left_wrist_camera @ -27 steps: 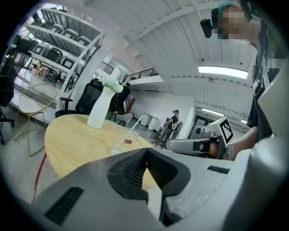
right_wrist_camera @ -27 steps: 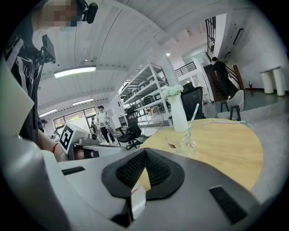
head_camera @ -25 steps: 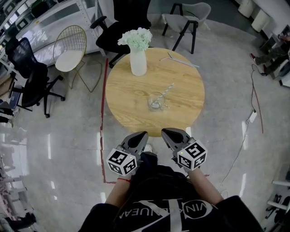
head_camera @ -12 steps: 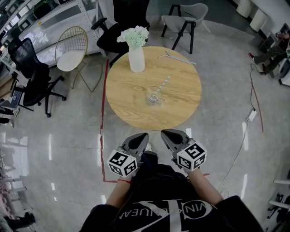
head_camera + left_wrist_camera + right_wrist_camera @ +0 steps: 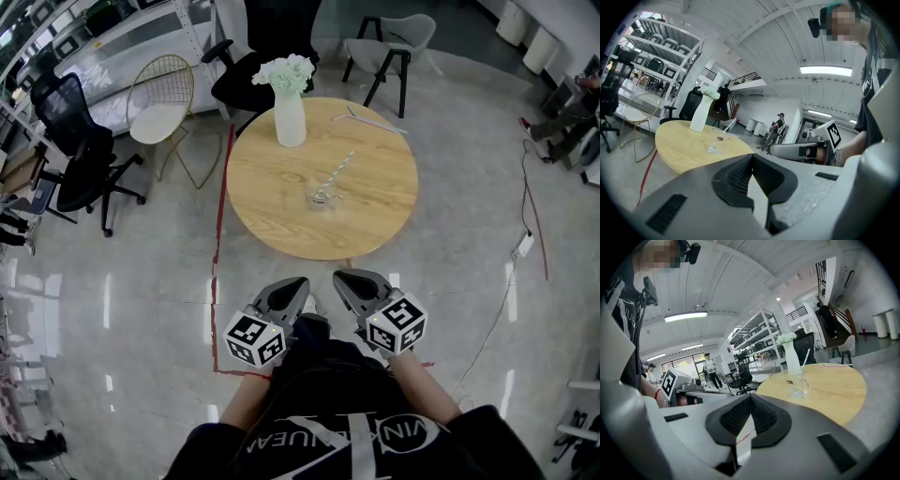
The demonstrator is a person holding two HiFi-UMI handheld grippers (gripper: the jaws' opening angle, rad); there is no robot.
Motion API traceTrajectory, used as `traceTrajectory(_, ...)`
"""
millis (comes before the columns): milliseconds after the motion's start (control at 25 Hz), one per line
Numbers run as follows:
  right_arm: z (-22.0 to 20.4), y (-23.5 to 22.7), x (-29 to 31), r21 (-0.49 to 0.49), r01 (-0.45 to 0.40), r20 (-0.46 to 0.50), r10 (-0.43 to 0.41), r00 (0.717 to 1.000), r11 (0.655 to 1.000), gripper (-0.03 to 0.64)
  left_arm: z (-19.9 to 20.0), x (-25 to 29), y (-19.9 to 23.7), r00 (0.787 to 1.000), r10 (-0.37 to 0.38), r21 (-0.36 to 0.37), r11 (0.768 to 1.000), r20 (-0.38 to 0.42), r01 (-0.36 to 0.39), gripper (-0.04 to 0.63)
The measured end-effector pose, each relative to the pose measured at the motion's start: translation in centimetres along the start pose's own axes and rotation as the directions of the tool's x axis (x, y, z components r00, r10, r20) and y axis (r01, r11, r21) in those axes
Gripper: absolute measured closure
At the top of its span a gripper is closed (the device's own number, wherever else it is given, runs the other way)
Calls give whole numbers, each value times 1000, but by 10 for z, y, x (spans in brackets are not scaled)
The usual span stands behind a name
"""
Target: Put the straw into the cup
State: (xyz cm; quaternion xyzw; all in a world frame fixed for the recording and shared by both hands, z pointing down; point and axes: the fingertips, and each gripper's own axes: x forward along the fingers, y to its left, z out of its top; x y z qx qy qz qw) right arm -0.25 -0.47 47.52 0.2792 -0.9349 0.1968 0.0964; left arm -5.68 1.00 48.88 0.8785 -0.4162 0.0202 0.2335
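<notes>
- Left tool (image 5: 300, 281) and right tool (image 5: 338, 276) are both pressed together, pinching nothing, held well short of the round worktop (image 5: 272, 211).
- The straw (image 5: 341, 172) leans inside the glass cup (image 5: 322, 196), mid-worktop.

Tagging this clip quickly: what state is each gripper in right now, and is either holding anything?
Left gripper: closed, holding nothing.
Right gripper: closed, holding nothing.
</notes>
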Motion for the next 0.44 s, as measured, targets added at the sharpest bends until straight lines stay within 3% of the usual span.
traceTrajectory(440, -9, 19, -16, 7, -12, 20, 12, 1000, 1000, 614, -8, -17, -23, 1000, -3, 7, 1000, 9, 3, 588)
